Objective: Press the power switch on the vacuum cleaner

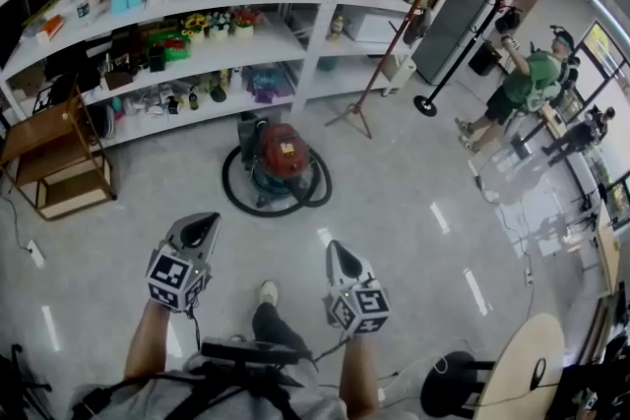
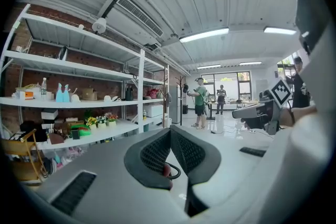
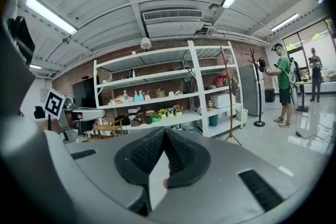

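The red vacuum cleaner [image 1: 282, 160] stood on the floor [image 1: 404, 211], just in front of the shelves [image 1: 246, 44], with its black hose [image 1: 230, 194] looped around it. Well short of it, the left gripper [image 1: 202, 229] and right gripper [image 1: 341, 258] were both clenched, with nothing between their jaws.

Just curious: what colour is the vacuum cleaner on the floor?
The vacuum cleaner is red; the head view shows it best.

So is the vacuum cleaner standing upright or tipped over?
Upright. The red vacuum cleaner stands on its base on the floor, its black hose looped around it.
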`<control>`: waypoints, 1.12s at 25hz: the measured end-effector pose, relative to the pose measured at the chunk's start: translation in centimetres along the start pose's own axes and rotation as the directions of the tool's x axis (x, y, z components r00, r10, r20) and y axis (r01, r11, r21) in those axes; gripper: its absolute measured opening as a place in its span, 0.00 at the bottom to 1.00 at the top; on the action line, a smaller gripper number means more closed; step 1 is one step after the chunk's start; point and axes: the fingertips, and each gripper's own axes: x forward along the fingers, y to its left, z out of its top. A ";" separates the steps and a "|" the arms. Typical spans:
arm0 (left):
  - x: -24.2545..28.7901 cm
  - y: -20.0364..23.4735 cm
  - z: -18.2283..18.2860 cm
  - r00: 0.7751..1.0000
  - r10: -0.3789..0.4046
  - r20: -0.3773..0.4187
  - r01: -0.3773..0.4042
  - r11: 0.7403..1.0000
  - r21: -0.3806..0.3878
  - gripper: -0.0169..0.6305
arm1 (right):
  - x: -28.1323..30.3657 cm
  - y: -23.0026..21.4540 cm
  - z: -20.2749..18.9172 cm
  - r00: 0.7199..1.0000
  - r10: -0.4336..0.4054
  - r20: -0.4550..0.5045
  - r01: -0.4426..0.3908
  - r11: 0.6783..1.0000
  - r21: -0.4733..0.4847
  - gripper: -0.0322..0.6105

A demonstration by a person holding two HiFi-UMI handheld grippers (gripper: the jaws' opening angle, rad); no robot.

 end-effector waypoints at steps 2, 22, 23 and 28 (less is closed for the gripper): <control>2.5 0.6 0.5 1.000 -0.002 0.005 0.002 1.000 -0.007 0.03 | 2.0 -1.6 0.9 1.000 0.006 0.002 -0.006 1.000 -0.012 0.06; 20.1 6.5 4.8 0.997 0.074 -0.028 -0.075 0.997 -0.015 0.03 | 17.8 -14.0 5.9 0.995 0.102 -0.018 -0.102 0.995 0.003 0.06; 20.7 7.0 4.9 0.997 0.076 -0.028 -0.076 0.997 -0.015 0.03 | 18.5 -14.2 6.1 0.994 0.104 -0.020 -0.104 0.995 0.006 0.06; 23.5 9.9 5.1 0.997 0.075 -0.032 -0.075 0.997 -0.015 0.03 | 22.2 -15.0 6.6 0.994 0.103 -0.029 -0.103 0.995 0.010 0.06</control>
